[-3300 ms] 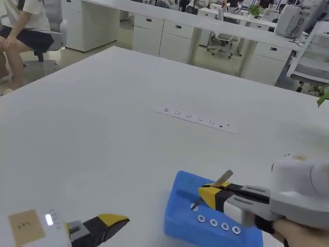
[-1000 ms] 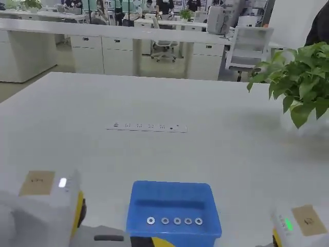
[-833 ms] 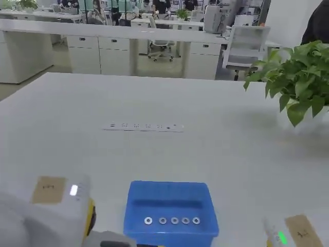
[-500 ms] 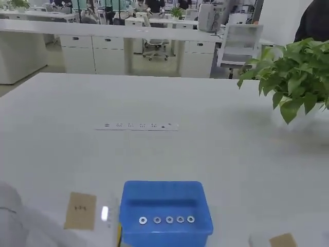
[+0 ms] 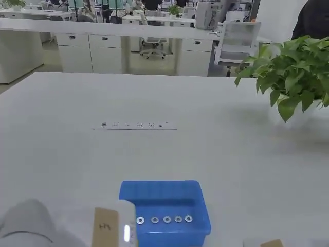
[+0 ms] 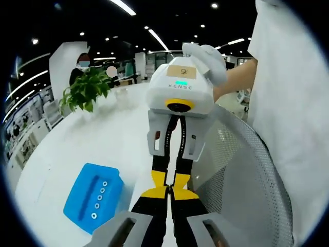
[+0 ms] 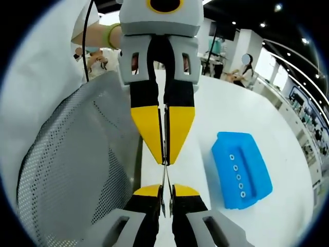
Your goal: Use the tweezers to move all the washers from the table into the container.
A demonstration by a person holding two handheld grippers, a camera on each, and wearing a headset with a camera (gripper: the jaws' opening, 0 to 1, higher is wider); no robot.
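The blue container (image 5: 160, 186) sits at the near table edge with several washers (image 5: 167, 219) in a row inside; it also lies in the left gripper view (image 6: 81, 207) and the right gripper view (image 7: 255, 177). Close to my body the two grippers meet tip to tip. My right gripper (image 7: 165, 189) is shut on the thin metal tweezers (image 7: 165, 172), which run on between the jaws of my left gripper (image 7: 165, 159). From the other side, my left gripper (image 6: 168, 192) faces the right gripper (image 6: 168, 180), jaws pressed together. A gripper's white housing (image 5: 110, 229) is left of the container.
A potted plant (image 5: 293, 72) stands at the table's right. A flat power strip (image 5: 134, 125) lies mid-table. A grey mesh chair back (image 6: 236, 170) and my white shirt (image 7: 36, 103) are right behind the grippers. Desks and seated people are far off.
3.3 s ago the right gripper held the tweezers over the container; it has pulled back toward me. The left gripper's housing slid right along the bottom edge. The washers stay put.
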